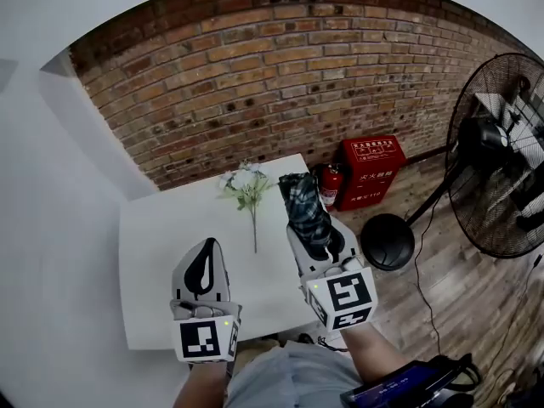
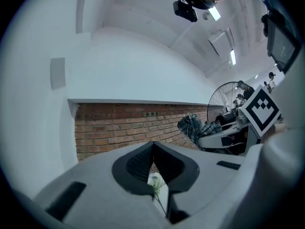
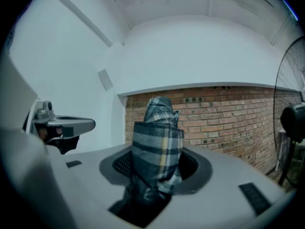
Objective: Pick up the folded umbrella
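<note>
One folded umbrella [image 1: 303, 204]; white Chinese lettering [image 1: 372, 150] on red cabinet [image 1: 371, 177]

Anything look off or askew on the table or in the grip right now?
Nothing stands out. The right gripper holds the plaid umbrella straight between its jaws; a flower sprig lies flat on the white table, nothing spilled.
</note>
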A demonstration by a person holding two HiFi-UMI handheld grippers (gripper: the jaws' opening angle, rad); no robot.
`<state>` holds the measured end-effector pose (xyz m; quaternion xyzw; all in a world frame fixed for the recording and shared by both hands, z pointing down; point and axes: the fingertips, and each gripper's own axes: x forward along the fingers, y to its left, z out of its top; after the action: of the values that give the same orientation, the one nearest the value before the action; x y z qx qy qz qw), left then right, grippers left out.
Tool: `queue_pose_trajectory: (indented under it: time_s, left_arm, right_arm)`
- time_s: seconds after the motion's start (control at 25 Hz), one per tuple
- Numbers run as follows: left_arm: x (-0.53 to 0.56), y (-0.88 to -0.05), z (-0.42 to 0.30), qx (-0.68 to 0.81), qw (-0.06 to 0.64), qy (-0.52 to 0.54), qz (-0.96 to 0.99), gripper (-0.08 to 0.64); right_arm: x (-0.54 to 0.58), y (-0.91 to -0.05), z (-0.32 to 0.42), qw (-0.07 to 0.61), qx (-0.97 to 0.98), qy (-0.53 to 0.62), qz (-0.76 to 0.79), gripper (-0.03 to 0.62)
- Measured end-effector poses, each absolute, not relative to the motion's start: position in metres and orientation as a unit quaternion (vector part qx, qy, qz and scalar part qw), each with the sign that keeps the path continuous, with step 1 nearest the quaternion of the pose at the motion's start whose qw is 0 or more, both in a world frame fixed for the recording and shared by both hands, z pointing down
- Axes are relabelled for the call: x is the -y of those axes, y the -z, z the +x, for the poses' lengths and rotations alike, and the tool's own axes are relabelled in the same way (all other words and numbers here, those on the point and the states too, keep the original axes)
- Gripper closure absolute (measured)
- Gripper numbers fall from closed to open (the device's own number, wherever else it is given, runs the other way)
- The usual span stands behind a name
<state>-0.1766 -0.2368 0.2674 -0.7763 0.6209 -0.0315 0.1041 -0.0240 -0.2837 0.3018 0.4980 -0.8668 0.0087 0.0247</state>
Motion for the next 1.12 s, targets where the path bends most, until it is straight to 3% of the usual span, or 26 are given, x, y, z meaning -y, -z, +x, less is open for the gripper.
queue_pose_trajectory:
  time_s: [0.6,1.12]
  left_arm:
    - [0.210,-0.205,-0.171,-0.633,0.163,-0.011,-0.757,0.554]
    - [0.195,-0.199,-0.165,-0.631,0.167,-0.012,-0.758,0.554]
  right_arm:
    - [0.250,-0.224,-0.011,-0.021,0.866,0.085,0.493,0.400]
    - [0.232,-0.219,-0.010,-0.022,0.865,0.096,0.492,0.399]
